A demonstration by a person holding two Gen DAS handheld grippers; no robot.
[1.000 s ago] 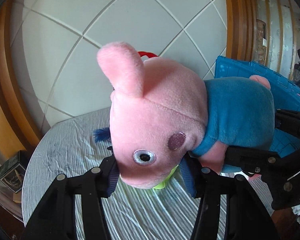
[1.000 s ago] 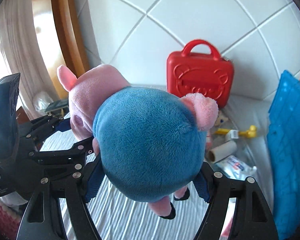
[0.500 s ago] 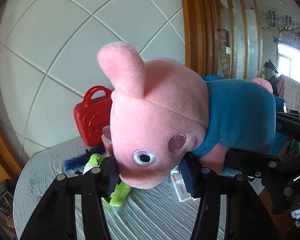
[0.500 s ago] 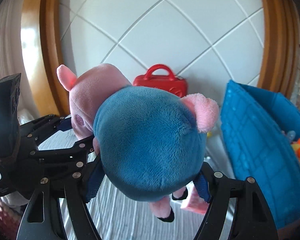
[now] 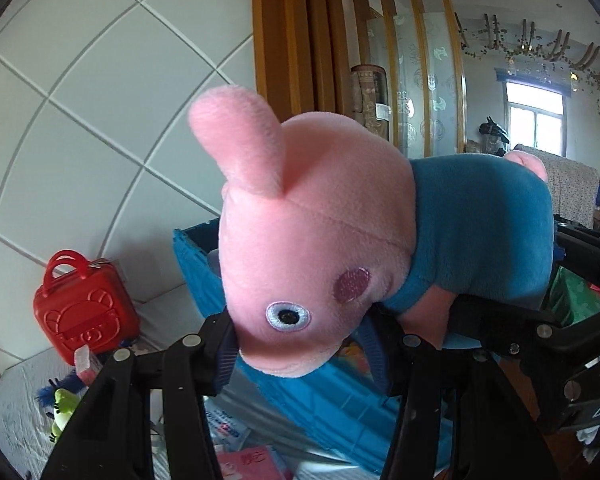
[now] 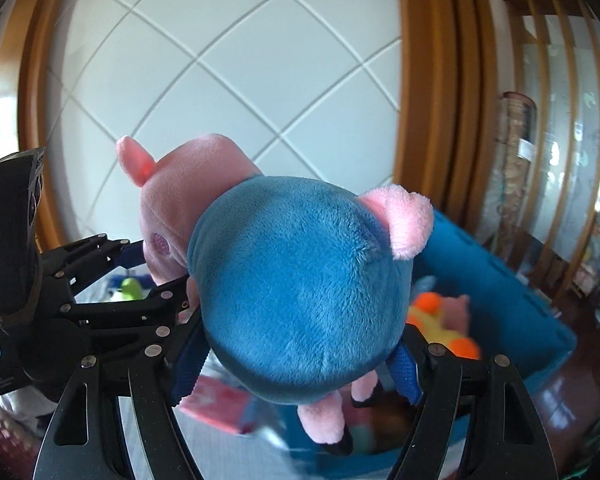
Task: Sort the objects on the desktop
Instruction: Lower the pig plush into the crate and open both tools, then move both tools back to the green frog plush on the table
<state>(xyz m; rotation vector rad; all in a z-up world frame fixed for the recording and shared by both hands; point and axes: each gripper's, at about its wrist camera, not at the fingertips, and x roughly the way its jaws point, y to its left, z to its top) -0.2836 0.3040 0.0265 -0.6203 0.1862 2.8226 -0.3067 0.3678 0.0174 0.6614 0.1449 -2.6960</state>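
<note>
1. Above the table edge, I carry the pig point(image 5: 340, 248) between both grippers.
2. My left gripper point(image 5: 300, 344) pinches its head; my right gripper point(image 6: 296, 364) pinches its blue body.
3. Its long axis runs gripper to gripper.
4. My judgement: bin point(image 6: 512, 292) lies just ahead, below, nearer my right.

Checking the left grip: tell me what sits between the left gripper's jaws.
The pink plush pig's snout fills the left gripper, pads pressing both sides, as the left wrist view shows.
</note>
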